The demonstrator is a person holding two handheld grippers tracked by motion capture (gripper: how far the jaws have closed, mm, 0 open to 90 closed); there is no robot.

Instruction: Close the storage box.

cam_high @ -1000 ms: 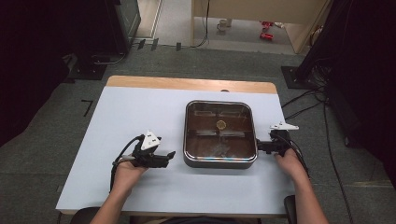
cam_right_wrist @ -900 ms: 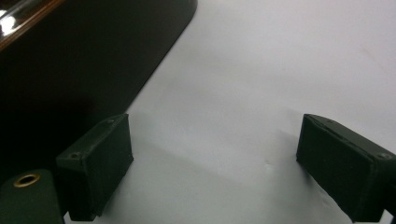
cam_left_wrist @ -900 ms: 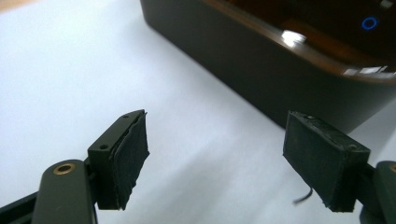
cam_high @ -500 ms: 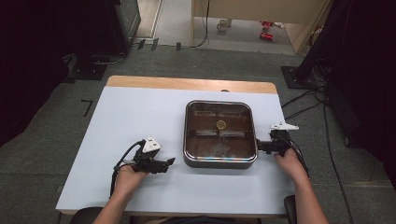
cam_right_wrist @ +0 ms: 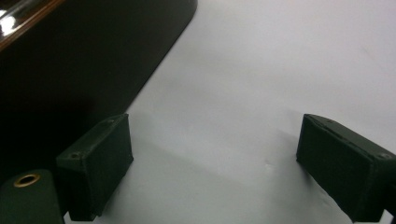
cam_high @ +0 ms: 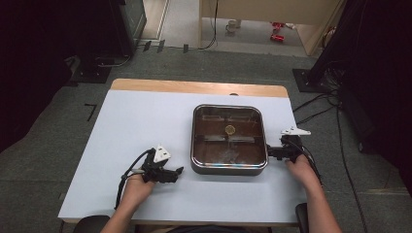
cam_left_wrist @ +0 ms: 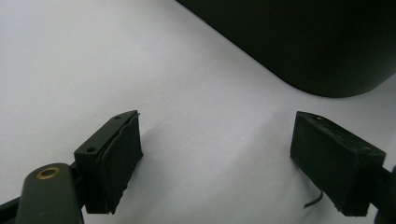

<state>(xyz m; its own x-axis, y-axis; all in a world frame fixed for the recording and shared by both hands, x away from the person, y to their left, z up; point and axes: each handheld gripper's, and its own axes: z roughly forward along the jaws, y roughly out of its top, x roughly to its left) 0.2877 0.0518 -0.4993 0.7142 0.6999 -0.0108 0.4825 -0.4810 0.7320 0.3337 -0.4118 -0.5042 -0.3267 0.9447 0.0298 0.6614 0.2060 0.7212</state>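
In the left gripper view the left gripper (cam_left_wrist: 217,161) has its jaws spread wide, with bare white table (cam_left_wrist: 93,60) between them and nothing held; they have just been opening further. A short dark thread sticks out beside the right-hand pad. Past the jaws, in the upper right of that frame, stands the rounded dark corner of the square pan (cam_left_wrist: 322,46), apart from both pads.

In the right gripper view the right gripper (cam_right_wrist: 215,163) also has its jaws wide apart over bare table, gripping nothing. The pan's dark wall (cam_right_wrist: 84,60) takes the upper left of that frame, just beside the left-hand jaw; whether it touches there I cannot tell.

In the high view the left gripper (cam_high: 172,174) lies low on the table at lower centre-left, pointing right toward the pan's near left corner, near it but not touching. The right gripper (cam_high: 270,151) sits at the pan's right side, its jaws against or just beside the rim. The pan (cam_high: 228,167) stands right of the table's middle, its brown inside glossy, with a small round yellowish thing (cam_high: 230,129) near its centre.
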